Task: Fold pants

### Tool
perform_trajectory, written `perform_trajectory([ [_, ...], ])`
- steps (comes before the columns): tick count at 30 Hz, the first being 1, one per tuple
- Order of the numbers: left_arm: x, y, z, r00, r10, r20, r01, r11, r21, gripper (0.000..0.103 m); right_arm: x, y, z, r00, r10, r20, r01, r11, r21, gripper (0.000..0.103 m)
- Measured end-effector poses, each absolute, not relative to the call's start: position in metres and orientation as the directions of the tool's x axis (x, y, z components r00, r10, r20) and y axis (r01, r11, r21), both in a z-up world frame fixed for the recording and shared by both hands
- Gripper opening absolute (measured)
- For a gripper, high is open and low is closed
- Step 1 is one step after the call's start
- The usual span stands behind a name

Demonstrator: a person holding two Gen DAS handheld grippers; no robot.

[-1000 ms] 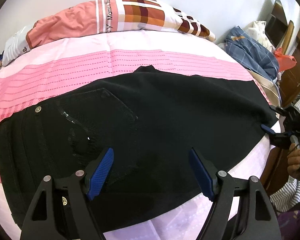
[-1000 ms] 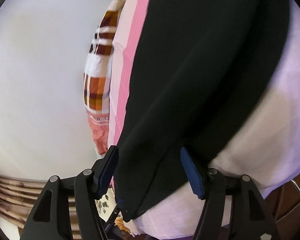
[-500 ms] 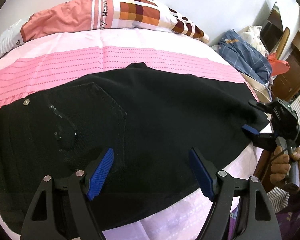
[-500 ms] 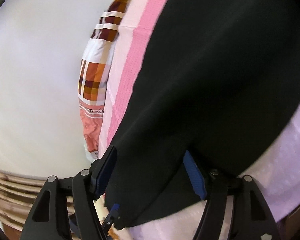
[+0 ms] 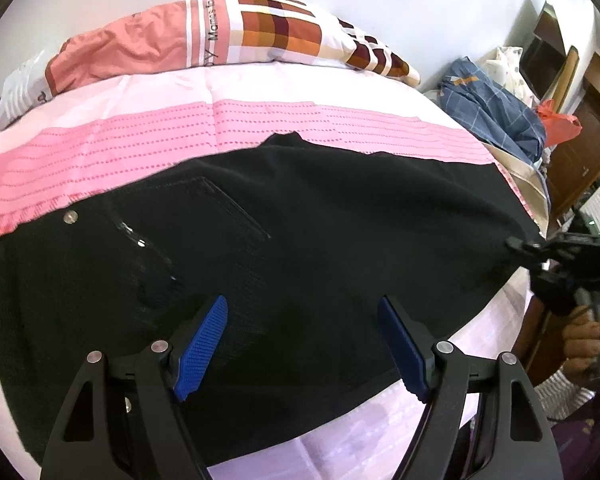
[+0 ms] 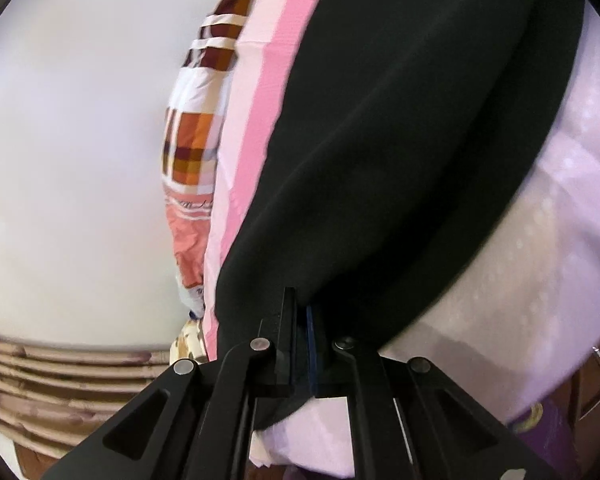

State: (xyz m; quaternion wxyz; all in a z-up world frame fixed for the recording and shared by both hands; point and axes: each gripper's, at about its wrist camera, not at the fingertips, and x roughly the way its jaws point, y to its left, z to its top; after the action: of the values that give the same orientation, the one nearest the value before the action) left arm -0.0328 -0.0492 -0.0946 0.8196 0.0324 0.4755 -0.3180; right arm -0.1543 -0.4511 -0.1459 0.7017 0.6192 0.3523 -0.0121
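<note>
Black pants (image 5: 320, 240) lie flat across a pink and lilac bed sheet (image 5: 260, 128), waistband with a metal button (image 5: 70, 216) at the left, leg ends at the right. My left gripper (image 5: 302, 344) is open and hovers over the near edge of the pants, holding nothing. My right gripper (image 6: 300, 312) is shut on the leg end of the pants (image 6: 400, 140). It also shows in the left wrist view (image 5: 520, 246) at the bed's right edge, held by a hand (image 5: 588, 340).
A checked orange and white pillow (image 5: 260, 32) lies along the far side of the bed against a white wall. A heap of blue checked clothes (image 5: 492, 108) and dark wooden furniture (image 5: 588, 140) stand at the right. Lilac sheet (image 5: 360, 440) shows at the near edge.
My right gripper has closed its jaws on the leg end of the pants. My left gripper has stayed open over the pants and shifted only slightly.
</note>
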Motion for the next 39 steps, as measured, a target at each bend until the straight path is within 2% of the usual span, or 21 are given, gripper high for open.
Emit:
perform_trajectory([
  [4,-0.031,-0.045,-0.098,0.351,-0.477,-0.806,0.552,0.800,-0.233,0.079,-0.164,-0.449,-0.164,0.702,0.430,-0.567,0.512,0.249,0.822,0.005],
  [7,-0.029,-0.043,-0.103,0.347,-0.463,-0.815,0.544,0.808,-0.227,0.079,-0.165,-0.448,-0.177,0.700,0.435,-0.566,0.521,0.231,0.822,0.004],
  [10,-0.030,-0.041,-0.103,0.351,-0.463,-0.814,0.549,0.806,-0.222,0.079,-0.164,-0.450,-0.174,0.727,0.460,-0.510,0.476,0.198,0.857,0.010],
  [12,-0.030,-0.041,-0.103,0.353,-0.459,-0.815,0.552,0.806,-0.214,0.079,-0.160,-0.448,-0.171,0.725,0.468,-0.505,0.463,0.212,0.861,0.027],
  [13,-0.030,-0.041,-0.103,0.355,-0.457,-0.816,0.553,0.806,-0.211,0.079,-0.156,-0.445,-0.172,0.726,0.481,-0.491,0.452,0.204,0.868,0.040],
  [14,-0.029,-0.041,-0.103,0.357,-0.456,-0.815,0.554,0.806,-0.208,0.079,-0.154,-0.441,-0.173,0.739,0.495,-0.457,0.429,0.178,0.886,0.044],
  [15,-0.029,-0.041,-0.103,0.359,-0.455,-0.815,0.553,0.807,-0.207,0.079,-0.151,-0.435,-0.174,0.746,0.510,-0.428,0.408,0.158,0.899,0.044],
  [19,-0.027,-0.038,-0.105,0.351,-0.468,-0.811,0.544,0.807,-0.230,0.079,-0.129,-0.403,-0.173,0.708,0.570,-0.416,0.380,0.189,0.905,0.050],
  [23,-0.027,-0.036,-0.109,0.350,-0.461,-0.815,0.540,0.811,-0.227,0.079,-0.106,-0.380,-0.161,0.673,0.557,-0.486,0.351,0.337,0.873,0.054],
  [24,-0.027,-0.035,-0.109,0.351,-0.461,-0.815,0.538,0.812,-0.227,0.079,-0.105,-0.379,-0.161,0.670,0.556,-0.493,0.352,0.347,0.870,0.052],
  [25,-0.027,-0.033,-0.109,0.353,-0.462,-0.813,0.538,0.812,-0.228,0.079,-0.104,-0.377,-0.161,0.663,0.549,-0.508,0.358,0.363,0.860,0.038],
  [26,-0.026,-0.032,-0.109,0.357,-0.462,-0.812,0.537,0.812,-0.227,0.079,-0.103,-0.376,-0.164,0.642,0.547,-0.538,0.376,0.386,0.842,0.011],
  [29,-0.025,-0.025,-0.108,0.377,-0.452,-0.808,0.535,0.819,-0.208,0.079,-0.111,-0.375,-0.178,0.625,0.590,-0.511,0.403,0.317,0.859,0.007],
  [33,-0.023,-0.012,-0.108,0.427,-0.411,-0.806,0.539,0.831,-0.138,0.079,-0.120,-0.374,-0.166,0.639,0.593,-0.490,0.370,0.322,0.872,0.006],
  [36,-0.017,0.001,-0.110,0.462,-0.375,-0.804,0.531,0.843,-0.089,0.079,-0.121,-0.369,-0.168,0.588,0.594,-0.549,0.396,0.381,0.836,0.006],
  [37,-0.014,0.006,-0.111,0.461,-0.385,-0.800,0.532,0.841,-0.098,0.079,-0.123,-0.370,-0.176,0.569,0.598,-0.565,0.417,0.382,0.825,0.001],
  [39,-0.012,0.011,-0.112,0.482,-0.379,-0.790,0.532,0.843,-0.080,0.079,-0.125,-0.374,-0.185,0.578,0.609,-0.544,0.431,0.338,0.837,0.000],
])
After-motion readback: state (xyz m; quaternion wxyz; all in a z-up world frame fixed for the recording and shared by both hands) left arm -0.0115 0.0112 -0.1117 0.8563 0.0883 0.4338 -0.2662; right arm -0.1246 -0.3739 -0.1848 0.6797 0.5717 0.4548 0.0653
